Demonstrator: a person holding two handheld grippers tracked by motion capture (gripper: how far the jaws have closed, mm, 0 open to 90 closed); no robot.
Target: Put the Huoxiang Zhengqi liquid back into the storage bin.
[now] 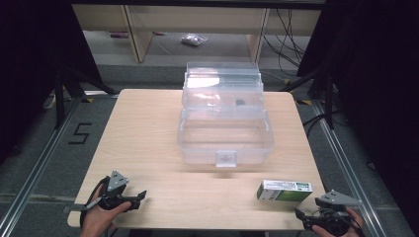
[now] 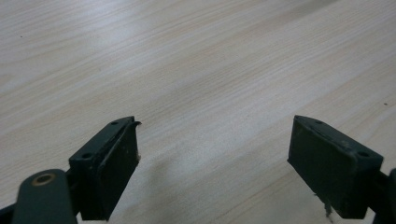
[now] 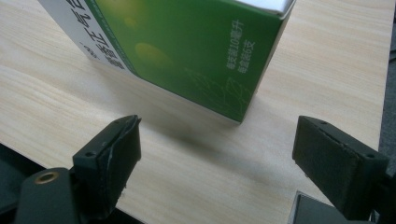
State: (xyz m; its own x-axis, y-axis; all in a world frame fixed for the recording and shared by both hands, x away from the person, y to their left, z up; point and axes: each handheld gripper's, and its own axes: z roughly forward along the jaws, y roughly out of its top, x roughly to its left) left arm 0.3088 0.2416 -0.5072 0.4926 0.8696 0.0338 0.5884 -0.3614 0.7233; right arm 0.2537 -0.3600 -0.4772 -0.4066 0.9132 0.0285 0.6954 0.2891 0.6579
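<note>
The green and white carton lies just ahead of the right gripper, whose jaws stand wide and empty. It looks light and stiff but crushable; grip its long flat sides gently. The left gripper, well apart, is also wide and empty.

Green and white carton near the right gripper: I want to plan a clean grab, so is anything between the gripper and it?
Nothing visible stands between them. The right gripper is open, facing the green and white carton across bare wooden table. The clear plastic storage box sits farther back, off that path.
</note>
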